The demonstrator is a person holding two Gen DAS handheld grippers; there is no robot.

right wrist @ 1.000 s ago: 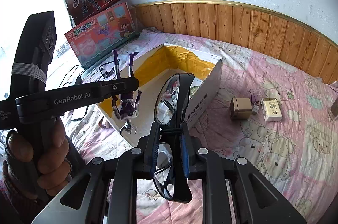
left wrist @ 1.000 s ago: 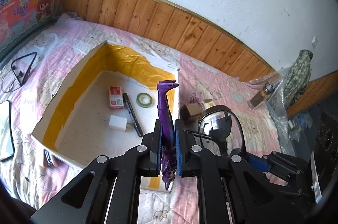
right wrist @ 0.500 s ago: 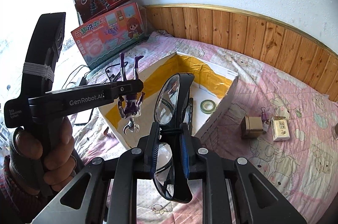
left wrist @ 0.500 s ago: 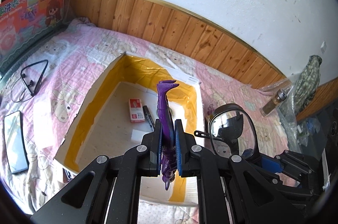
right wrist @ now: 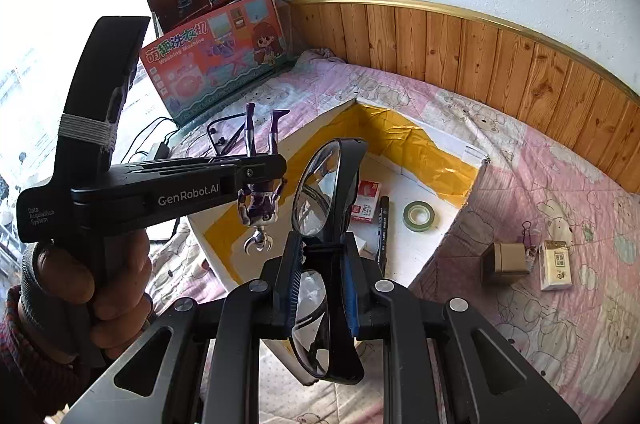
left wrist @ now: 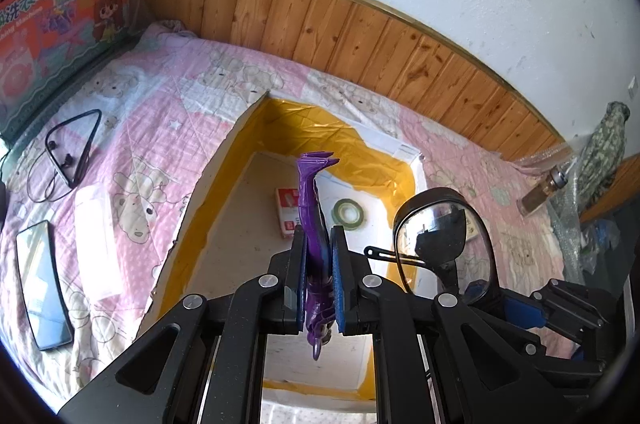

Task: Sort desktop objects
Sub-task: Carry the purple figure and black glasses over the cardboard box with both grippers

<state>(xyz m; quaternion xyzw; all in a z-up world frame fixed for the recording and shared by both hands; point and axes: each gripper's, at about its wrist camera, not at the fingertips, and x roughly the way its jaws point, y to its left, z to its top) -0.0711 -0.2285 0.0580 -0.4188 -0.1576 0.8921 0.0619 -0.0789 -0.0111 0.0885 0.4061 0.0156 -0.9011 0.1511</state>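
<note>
The left hand-held gripper [left wrist: 318,280] is closed on a purple doll [left wrist: 314,224], clamped at the torso. The doll hangs head down, with its legs pointing up past the fingertips. In the right wrist view the same gripper [right wrist: 262,169] and doll [right wrist: 260,199] are held above the near left edge of the box [right wrist: 466,195], and a hand [right wrist: 86,288] grips the handle.

The right hand-held gripper [right wrist: 320,284] is closed on a pair of black glasses [right wrist: 324,191], gripped at the bridge. One lens stands above the fingers and the other hangs below them. In the left wrist view the glasses [left wrist: 442,236] are just right of the doll, over the right wall of the box [left wrist: 216,167].

The box is open at the top, white outside and lined with yellow tape along its inner walls. It rests on a bed covered by a pink blanket [right wrist: 560,183]. On the box floor lie a red and white card pack [right wrist: 366,201], a black marker [right wrist: 383,224] and a green tape roll [right wrist: 418,216].

Outside the box, to its right, a small brown carton [right wrist: 504,262], a purple binder clip [right wrist: 528,234] and a white packet [right wrist: 556,264] lie near each other on the blanket. To the left of the box lie a phone [left wrist: 42,284] and black neckband earphones [left wrist: 72,147]. Two toy boxes [right wrist: 218,55] lean against the wall.
</note>
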